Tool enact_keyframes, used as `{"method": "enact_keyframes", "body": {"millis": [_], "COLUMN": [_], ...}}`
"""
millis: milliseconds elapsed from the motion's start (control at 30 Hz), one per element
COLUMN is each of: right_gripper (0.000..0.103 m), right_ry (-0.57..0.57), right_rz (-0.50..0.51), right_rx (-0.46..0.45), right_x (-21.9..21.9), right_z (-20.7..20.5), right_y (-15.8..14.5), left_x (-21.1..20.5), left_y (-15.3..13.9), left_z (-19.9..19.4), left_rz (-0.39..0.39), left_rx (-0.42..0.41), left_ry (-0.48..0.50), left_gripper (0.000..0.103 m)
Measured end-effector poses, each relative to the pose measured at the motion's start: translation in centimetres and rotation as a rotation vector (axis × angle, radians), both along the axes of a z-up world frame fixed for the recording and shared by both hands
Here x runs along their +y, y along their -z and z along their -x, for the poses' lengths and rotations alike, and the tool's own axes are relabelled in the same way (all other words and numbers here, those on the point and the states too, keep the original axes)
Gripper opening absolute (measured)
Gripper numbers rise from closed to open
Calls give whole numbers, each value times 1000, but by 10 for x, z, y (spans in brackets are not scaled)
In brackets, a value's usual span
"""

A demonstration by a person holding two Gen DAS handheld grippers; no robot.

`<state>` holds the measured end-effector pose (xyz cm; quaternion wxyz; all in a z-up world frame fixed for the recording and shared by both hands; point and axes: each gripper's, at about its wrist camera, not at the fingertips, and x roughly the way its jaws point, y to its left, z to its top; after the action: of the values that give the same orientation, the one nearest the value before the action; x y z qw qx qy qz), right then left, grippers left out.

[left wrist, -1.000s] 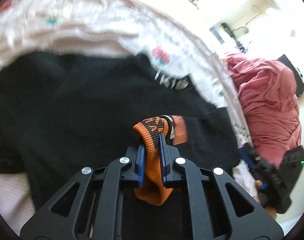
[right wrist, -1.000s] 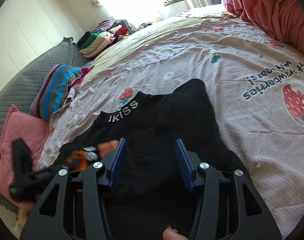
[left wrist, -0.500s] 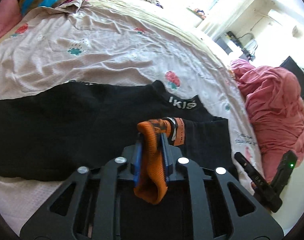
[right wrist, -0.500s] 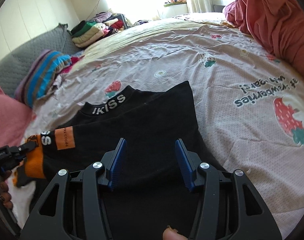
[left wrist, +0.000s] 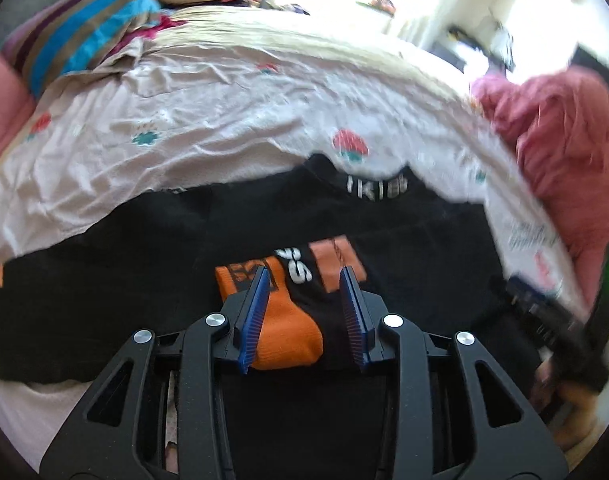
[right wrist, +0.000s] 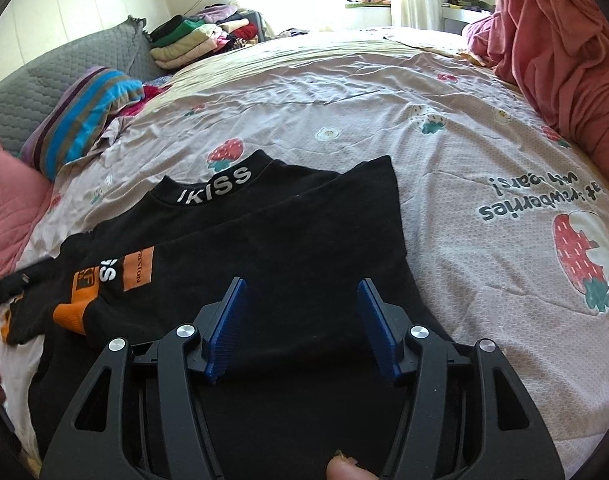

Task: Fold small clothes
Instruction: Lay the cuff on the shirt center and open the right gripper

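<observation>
The black top (right wrist: 264,240) has "IKISS" in white on its collar (right wrist: 216,188); the pink bedsheet (right wrist: 384,120) has upside-down print, partly readable, "strawberries"; an orange sleeve patch (right wrist: 138,270) is too small to read.

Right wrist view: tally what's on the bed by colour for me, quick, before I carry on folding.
Black: 1, the top with orange cuffs
Striped: 1, the folded blanket
Pink: 1, the pillow
Rose-red: 1, the heaped bedding
Mixed colours: 1, the clothes stack
Total: 5
</observation>
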<state>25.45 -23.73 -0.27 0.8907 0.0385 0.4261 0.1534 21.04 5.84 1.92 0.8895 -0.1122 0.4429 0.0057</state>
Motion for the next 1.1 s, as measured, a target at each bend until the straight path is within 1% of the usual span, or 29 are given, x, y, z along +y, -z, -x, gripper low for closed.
{"method": "enact_keyframes", "body": {"millis": [33,100,167,200,233,300,333,433,600,667,800,967,1000,1033,1100], "right_gripper": [56,56,57,58,59,60,60,60,61,61,73,75,82,86,87], "right_ry": [-10,-22,-40,-42,-35,-2,10,12,13,11,13,1,0,1,1], "right_rz": [0,-1,5,18,53,123,141,128,105,83,50,49,47,42,36], "right_rx": [5,12,30,39,55,92,112,110,96,85,74,55,53,47,31], "right_x": [2,5,7,9,9,7,5,1,-1,-4,-8,-7,-7,-7,-7], "right_z": [-1,-1,-2,-3,-5,-9,-11,-10,-6,-3,4,11,12,14,16], "right_y": [1,2,6,8,14,27,34,37,31,27,20,15,14,13,10], "left_x": [-5,-7,-4,-3,0,2,3,4,7,5,0,-2,-1,0,2], "left_y": [8,24,52,58,62,59,58,59,57,54,51,46,46,45,42], "left_z": [-3,-8,-12,-12,-11,-10,-9,-7,-7,-7,-6,-4,-3,-3,0], "left_rz": [-25,-37,-12,-1,7,20,28,36,50,60,48,62,66,71,71], "left_rx": [27,77,168,178,173,168,163,161,162,160,150,140,140,139,134], "left_ry": [13,11,-16,-24,-37,-49,-50,-47,-48,-45,-35,-32,-33,-34,-37], "left_gripper": [28,28,28,28,29,29,29,29,29,31,36,41,42,45,51]}}
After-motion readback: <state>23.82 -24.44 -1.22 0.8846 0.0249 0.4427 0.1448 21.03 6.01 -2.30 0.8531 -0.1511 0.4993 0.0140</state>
